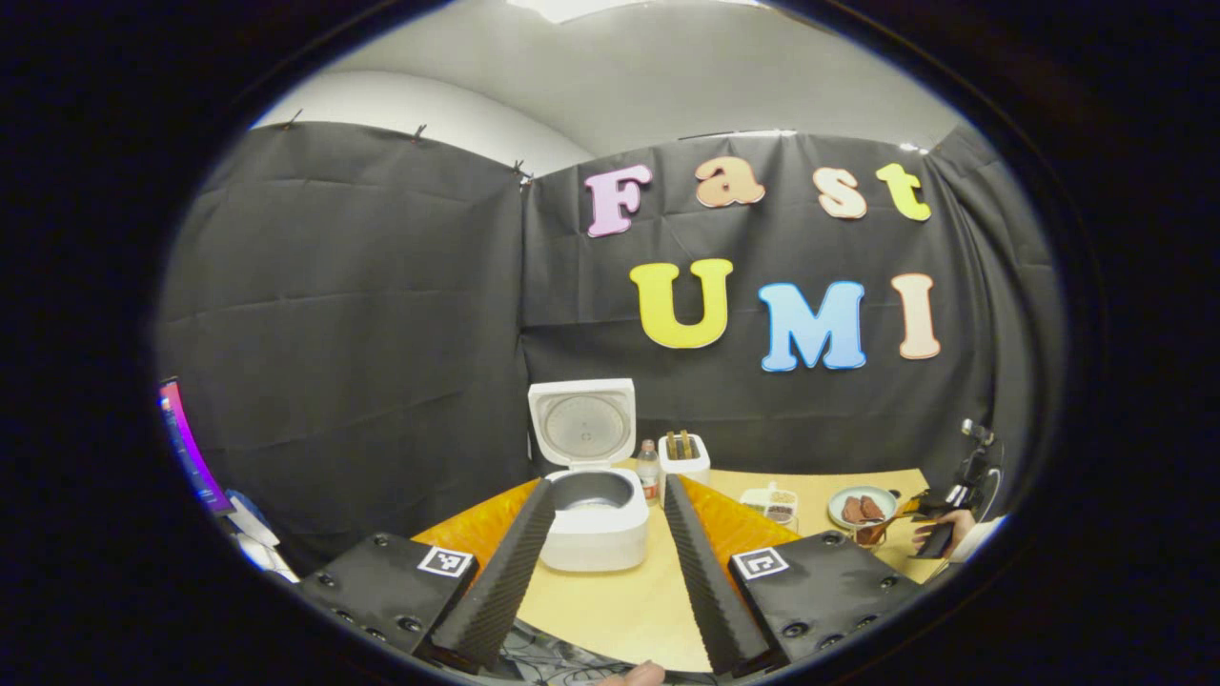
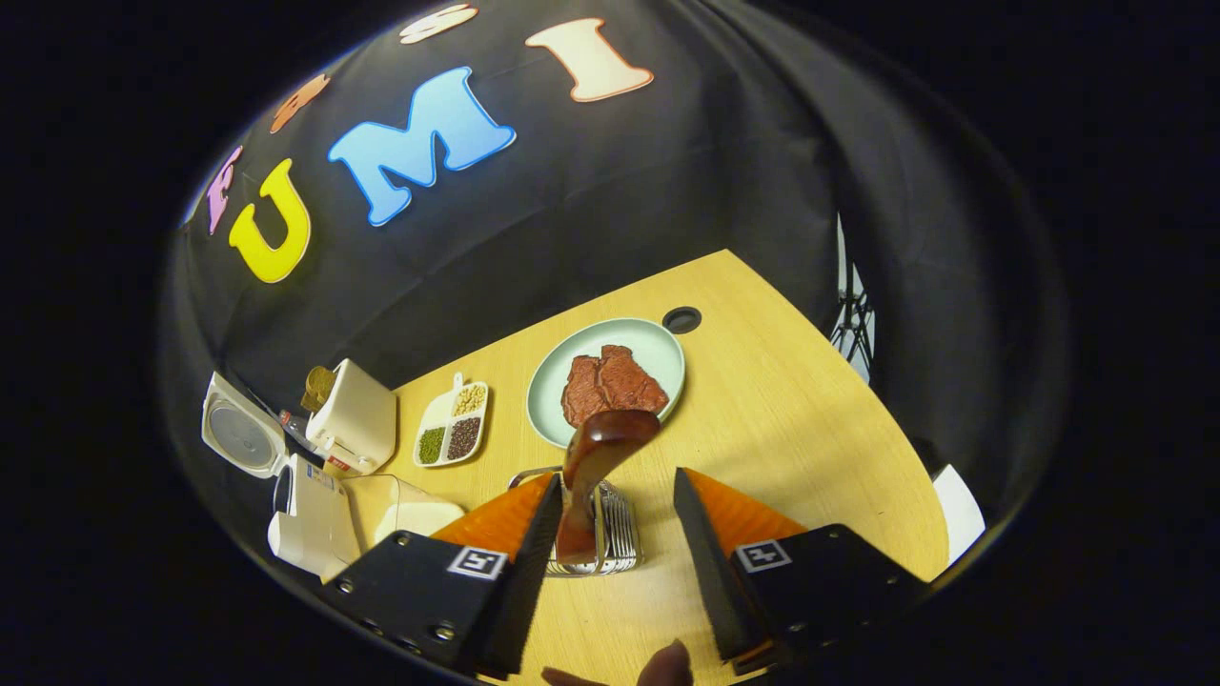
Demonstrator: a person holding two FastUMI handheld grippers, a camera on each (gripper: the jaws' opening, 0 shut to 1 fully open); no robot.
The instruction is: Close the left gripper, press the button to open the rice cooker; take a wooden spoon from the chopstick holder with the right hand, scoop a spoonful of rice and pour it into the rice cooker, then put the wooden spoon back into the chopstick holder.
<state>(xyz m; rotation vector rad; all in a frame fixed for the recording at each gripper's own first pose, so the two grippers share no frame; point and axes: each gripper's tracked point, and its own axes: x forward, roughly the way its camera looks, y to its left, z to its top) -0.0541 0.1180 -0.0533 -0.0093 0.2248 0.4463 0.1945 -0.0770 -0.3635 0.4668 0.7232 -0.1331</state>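
Left gripper view: rice cooker [image 1: 596,519] open

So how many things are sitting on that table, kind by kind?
Rice cooker: 1
Bottle: 1
White holder: 1
Divided tray: 1
Plate: 1
Wooden spoon: 1
Wire rack: 1
Clear box: 1
Total: 8

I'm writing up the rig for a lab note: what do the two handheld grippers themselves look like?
In its own view, the left gripper shows two long wedge-shaped jaws with ribbed inner faces and orange outer sides, each on a black block with screws and a square black-and-white marker. The right gripper has the same build in its view. A white sleeve shows at the far hand.
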